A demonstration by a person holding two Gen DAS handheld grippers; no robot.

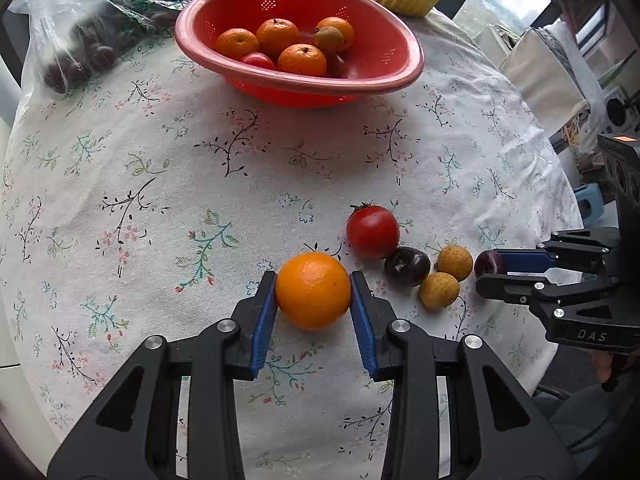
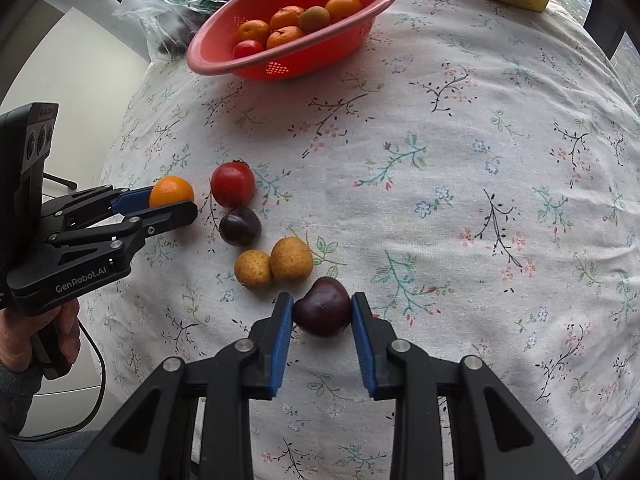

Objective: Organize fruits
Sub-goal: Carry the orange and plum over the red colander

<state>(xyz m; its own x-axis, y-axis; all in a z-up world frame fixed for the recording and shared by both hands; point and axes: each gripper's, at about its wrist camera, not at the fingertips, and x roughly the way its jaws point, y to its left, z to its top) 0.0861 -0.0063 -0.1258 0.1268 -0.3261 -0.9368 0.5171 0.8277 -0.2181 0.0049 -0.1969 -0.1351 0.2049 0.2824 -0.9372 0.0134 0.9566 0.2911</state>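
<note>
Gripping an orange [image 1: 313,290] between its blue pads, the left gripper [image 1: 314,300] holds the fruit at its widest part, low against the floral tablecloth [image 1: 240,168]; the right gripper [image 2: 322,312] is likewise closed on a dark cherry [image 2: 323,306], pads pressing both flanks.

The main risk, as I judge it, is slippage: both fruits are round and smooth-skinned, and the pads meet each only along a narrow band, so a quick lift or tilt could let either roll free. The cherry is soft, so a harder squeeze might bruise it. A dropped fruit could run across the cloth toward the table edge.

A second hazard is the cluster between the grippers: a red tomato [image 1: 372,232], another dark cherry [image 1: 407,266] and two tan longans [image 1: 439,290] lie touching or just beside one another. The right gripper's left finger sits near the nearer longan, and a sideways move could knock the group apart.

The red colander [image 1: 396,76], already holding mandarins, a small tomato and a longan, stands well apart at the far side of the table, so each fruit faces a long carry.
</note>
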